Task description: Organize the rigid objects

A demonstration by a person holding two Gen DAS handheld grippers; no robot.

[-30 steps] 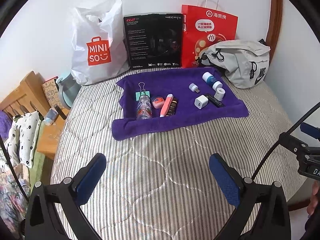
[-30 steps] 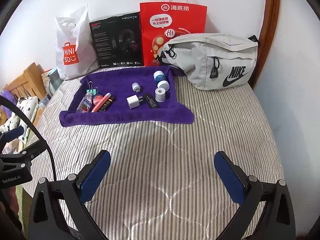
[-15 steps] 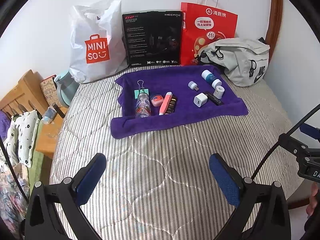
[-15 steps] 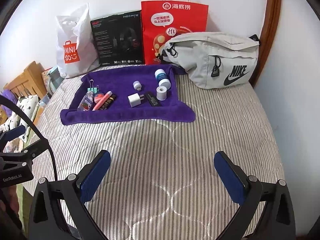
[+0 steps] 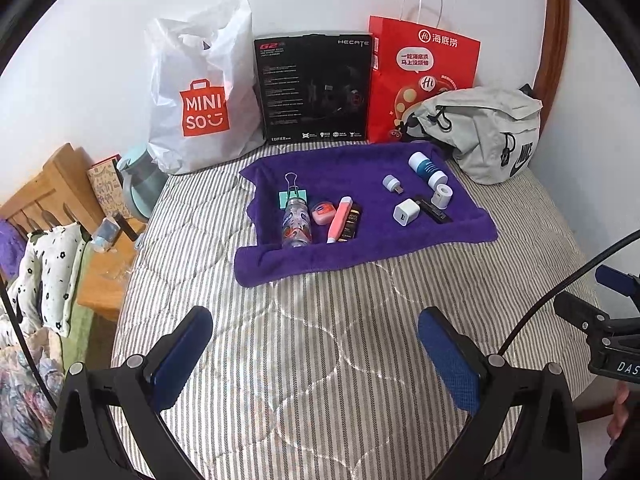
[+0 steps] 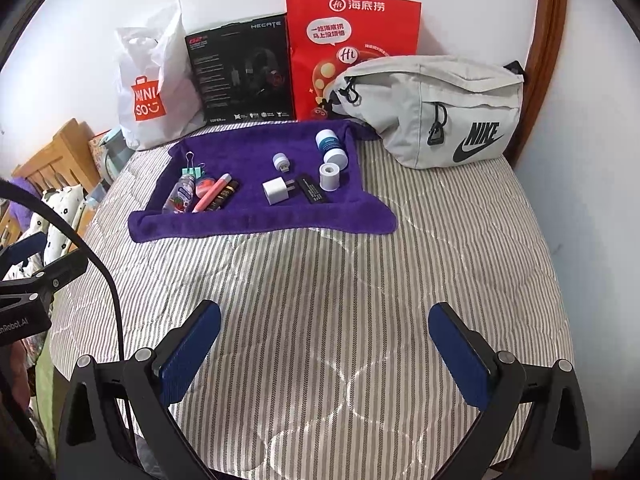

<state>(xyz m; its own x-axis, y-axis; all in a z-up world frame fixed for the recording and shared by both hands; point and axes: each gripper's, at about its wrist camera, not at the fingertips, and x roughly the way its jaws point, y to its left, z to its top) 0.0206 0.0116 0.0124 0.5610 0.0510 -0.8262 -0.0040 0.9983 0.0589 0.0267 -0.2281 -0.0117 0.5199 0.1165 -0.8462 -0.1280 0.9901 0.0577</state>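
Lying on a purple towel [image 5: 360,236] spread over the striped quilt [image 5: 320,340], the small rigid items form two groups. Toward the towel's left half: a teal binder clip [image 5: 291,196], a small clear bottle [image 5: 297,224], a round pink tin [image 5: 322,213], a pink tube [image 5: 339,220] and a dark stick [image 5: 352,222], packed side by side. Toward the towel's right half: a white charger cube [image 5: 406,212], a black flat bar [image 5: 434,209], a white roll [image 5: 441,195], a blue-and-white tub [image 5: 427,169] and a small white plug light [image 5: 391,184], more loosely spaced. Beyond the towel, against the wall, stand a white shopping bag [image 5: 200,92], a black box [image 5: 316,88] and a red paper bag [image 5: 420,76]; a grey waist bag [image 6: 440,108] lies just past the towel's far right corner.

Left gripper [image 5: 314,354] and right gripper [image 6: 324,350] both hover over bare quilt on the near side of the towel, jaws spread wide, nothing between the pads.

Compared with a second ago, the towel sits slightly smaller and higher in both views, so both grippers have drawn back a little; no item has moved. Such a layout fits either a sorted towel being left or a survey ahead of sorting; the views alone do not settle which.
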